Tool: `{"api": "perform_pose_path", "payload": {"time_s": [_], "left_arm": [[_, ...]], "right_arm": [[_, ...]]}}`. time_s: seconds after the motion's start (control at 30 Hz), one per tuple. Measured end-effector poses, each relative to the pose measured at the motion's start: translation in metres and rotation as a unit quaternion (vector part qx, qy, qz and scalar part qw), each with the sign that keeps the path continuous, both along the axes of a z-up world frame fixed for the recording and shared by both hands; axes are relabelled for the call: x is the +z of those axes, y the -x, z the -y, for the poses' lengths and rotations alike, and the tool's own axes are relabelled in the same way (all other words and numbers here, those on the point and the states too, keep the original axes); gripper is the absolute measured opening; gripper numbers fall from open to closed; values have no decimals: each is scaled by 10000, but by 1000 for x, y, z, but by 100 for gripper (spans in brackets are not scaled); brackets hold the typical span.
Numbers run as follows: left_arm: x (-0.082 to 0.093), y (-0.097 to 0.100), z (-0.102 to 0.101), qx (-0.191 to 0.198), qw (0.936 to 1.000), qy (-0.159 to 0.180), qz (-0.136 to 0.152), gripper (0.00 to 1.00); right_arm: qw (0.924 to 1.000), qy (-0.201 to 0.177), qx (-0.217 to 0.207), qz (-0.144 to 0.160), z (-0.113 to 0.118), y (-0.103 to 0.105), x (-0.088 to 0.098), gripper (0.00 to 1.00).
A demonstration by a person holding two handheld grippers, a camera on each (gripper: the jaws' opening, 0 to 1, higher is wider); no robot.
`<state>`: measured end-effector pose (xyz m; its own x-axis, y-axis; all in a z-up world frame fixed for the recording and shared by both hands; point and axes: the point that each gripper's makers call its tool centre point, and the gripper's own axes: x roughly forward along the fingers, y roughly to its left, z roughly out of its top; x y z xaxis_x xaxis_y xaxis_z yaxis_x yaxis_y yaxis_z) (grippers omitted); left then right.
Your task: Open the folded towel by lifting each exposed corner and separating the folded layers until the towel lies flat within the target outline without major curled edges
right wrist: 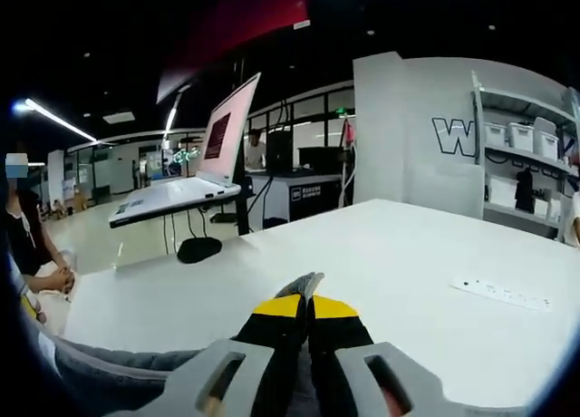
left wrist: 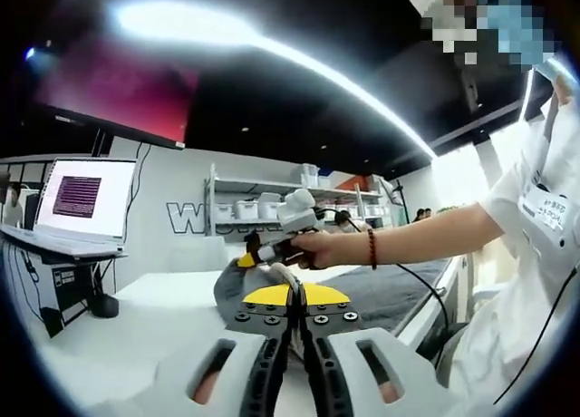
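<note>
Both tongs, left [left wrist: 295,301] and right [right wrist: 306,313], are clamped on raised grey towel [left wrist: 237,286] corners to part the layers above the desk [right wrist: 390,254].

Both fisheye views are sharp at centre and bend straight lines strongly toward the rim. In the left gripper view a ceiling light strip [left wrist: 272,50] arcs from 10 to 3 o'clock and is blown out to white glare; the area at 3 o'clock is overexposed. The white table [right wrist: 399,254] in the right gripper view is evenly bright with soft, faint shadows. The ceilings are dark. A laptop screen [left wrist: 86,198] glows.
</note>
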<state>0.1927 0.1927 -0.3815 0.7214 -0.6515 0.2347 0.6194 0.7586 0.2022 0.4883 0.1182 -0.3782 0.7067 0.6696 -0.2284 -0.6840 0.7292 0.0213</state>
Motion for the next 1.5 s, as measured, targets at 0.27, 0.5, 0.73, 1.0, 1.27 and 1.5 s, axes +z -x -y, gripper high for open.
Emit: {"api": "perform_pose_path", "payload": {"time_s": [0.27,0.5,0.73,1.0,1.27,1.5], "left_arm": [[1,0,-5,29,9998,175,-52,1],[-5,-6,-19,227,9985,440,-251,1],[-8,-7,-28,329,9969,627,-336,2],[-14,-14,-43,701,9937,701,-528,2],[-27,-23,-49,961,9906,566,-788,6],[-29,-25,-48,980,9905,530,-811,10]], "right_arm": [[10000,35,17,25,-11,1,-5,0],[9999,120,36,10,-21,0,-12,0],[10000,48,24,-77,-36,2,-19,0],[9999,42,120,-79,-47,6,-22,0],[9998,81,181,-10,-52,19,-23,0],[9996,144,245,6,-56,21,-25,0]]}}
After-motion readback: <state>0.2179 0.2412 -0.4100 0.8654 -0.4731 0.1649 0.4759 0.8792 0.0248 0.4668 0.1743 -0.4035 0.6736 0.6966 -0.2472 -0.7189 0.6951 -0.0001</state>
